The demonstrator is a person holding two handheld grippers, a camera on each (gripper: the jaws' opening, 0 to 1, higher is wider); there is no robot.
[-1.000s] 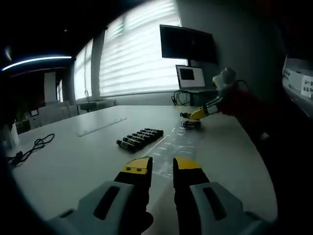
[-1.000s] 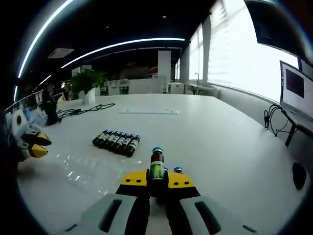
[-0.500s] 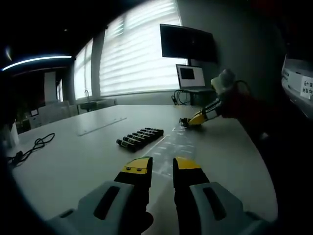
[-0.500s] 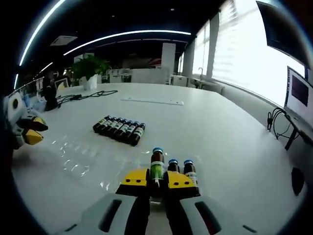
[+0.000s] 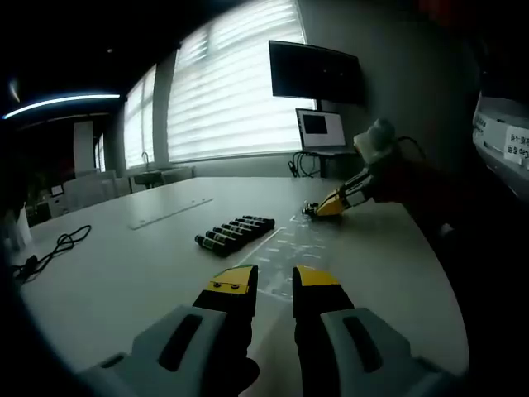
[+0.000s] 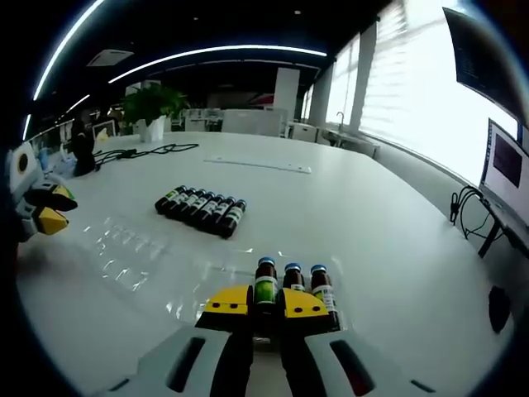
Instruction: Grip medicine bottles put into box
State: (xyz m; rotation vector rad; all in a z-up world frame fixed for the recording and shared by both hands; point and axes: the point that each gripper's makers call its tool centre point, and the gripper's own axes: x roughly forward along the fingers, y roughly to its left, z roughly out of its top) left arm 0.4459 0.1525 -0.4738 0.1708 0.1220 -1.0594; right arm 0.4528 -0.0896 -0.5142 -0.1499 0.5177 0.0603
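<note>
Right gripper view: a small medicine bottle (image 6: 265, 285) with a blue cap, dark glass body and green label is seen upright between the yellow-tipped jaws of the right gripper (image 6: 265, 303), which appear closed onto it. Two more upright bottles (image 6: 307, 285) of the same kind stand just beside it on the right, touching or nearly touching one another. The step in hand is judged to be the grasp of the first standing bottle, with nothing yet placed; whether the bottle is lifted off the table (image 6: 372, 248) cannot be told.

A clear plastic tray (image 6: 132, 256), taken to be the box, lies flat to the left. It is thin, glossy and ribbed, marked out mainly by glints, so its compartments are hard to make out. The next move is judged to call for the bottle to be carried over the tray and lowered gently into one slot, since a light, transparent tray could slide or be misjudged.

A row of bottles lying on their sides (image 6: 202, 212), packed tightly together, rests farther back on the smooth, matte white table.

In the left gripper view, the left gripper (image 5: 273, 281) is held low over the table with its jaws slightly parted and nothing between them; the same row (image 5: 234, 231) and tray (image 5: 289, 248) lie ahead. A black cable (image 5: 50, 250) lies near the table edge, and monitors (image 5: 318, 131) stand before the blinds.
</note>
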